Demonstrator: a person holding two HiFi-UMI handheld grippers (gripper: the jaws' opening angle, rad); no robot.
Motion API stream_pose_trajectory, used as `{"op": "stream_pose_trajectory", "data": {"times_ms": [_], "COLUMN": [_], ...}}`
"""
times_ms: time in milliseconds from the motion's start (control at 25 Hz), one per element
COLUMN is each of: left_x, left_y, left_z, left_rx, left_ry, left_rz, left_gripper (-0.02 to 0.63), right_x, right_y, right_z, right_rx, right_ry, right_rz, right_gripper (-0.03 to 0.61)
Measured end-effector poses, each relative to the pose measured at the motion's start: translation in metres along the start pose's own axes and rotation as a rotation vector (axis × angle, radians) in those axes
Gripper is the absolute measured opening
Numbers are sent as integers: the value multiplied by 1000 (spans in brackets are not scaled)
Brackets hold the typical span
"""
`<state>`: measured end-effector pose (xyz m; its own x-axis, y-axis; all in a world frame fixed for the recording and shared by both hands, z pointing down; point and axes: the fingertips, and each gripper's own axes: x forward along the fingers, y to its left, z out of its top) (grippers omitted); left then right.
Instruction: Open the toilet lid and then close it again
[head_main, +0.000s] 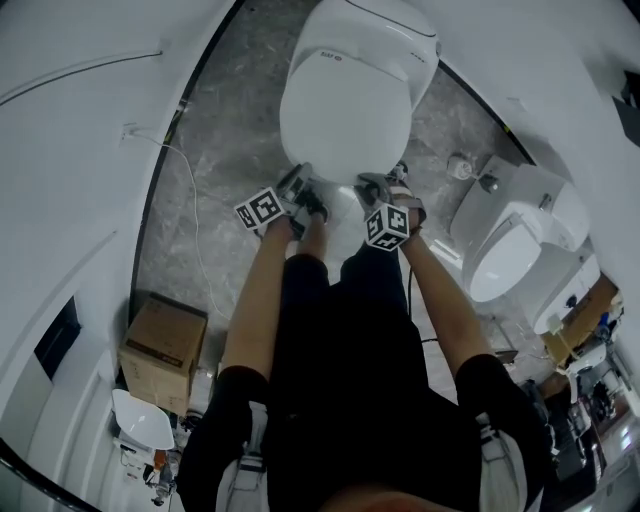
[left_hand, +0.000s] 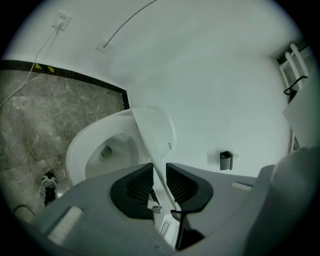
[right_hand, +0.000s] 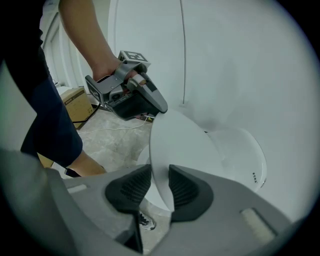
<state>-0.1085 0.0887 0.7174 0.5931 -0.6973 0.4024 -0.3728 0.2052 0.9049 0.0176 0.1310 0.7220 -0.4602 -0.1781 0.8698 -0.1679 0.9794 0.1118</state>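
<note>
Glossy smooth toilet lid (head_main: 345, 120), veined stone-look floor (head_main: 215, 140), matt cardboard box (head_main: 160, 345)

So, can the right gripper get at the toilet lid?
Yes, apparently: the right gripper has its jaws shut on the edge of the toilet lid, the left gripper gripping beside it.

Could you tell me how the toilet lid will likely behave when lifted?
The toilet lid looks thin yet rigid, so it probably swings as one piece. Its glossy edge may slip in the left gripper and right gripper, both shut on it.
</note>
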Motion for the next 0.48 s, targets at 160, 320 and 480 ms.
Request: {"op": "stream_pose_trajectory", "data": {"times_ms": [160, 320, 480], "left_x": [2, 1, 0], "left_y": [12, 28, 48], "left_z": [-2, -8, -11], "left_rx": [-7, 23, 24], "left_ry": [6, 32, 34], "left_rz": [11, 55, 100], "left_gripper": [69, 72, 121], "right_x": [7, 15, 21], "right_y": [6, 16, 26], "right_z": [-2, -6, -12], "right_rx": [-7, 51, 28], "right_ry": [-6, -26, -41], "right_rz": [5, 90, 161], "right_gripper": [117, 123, 124]}}
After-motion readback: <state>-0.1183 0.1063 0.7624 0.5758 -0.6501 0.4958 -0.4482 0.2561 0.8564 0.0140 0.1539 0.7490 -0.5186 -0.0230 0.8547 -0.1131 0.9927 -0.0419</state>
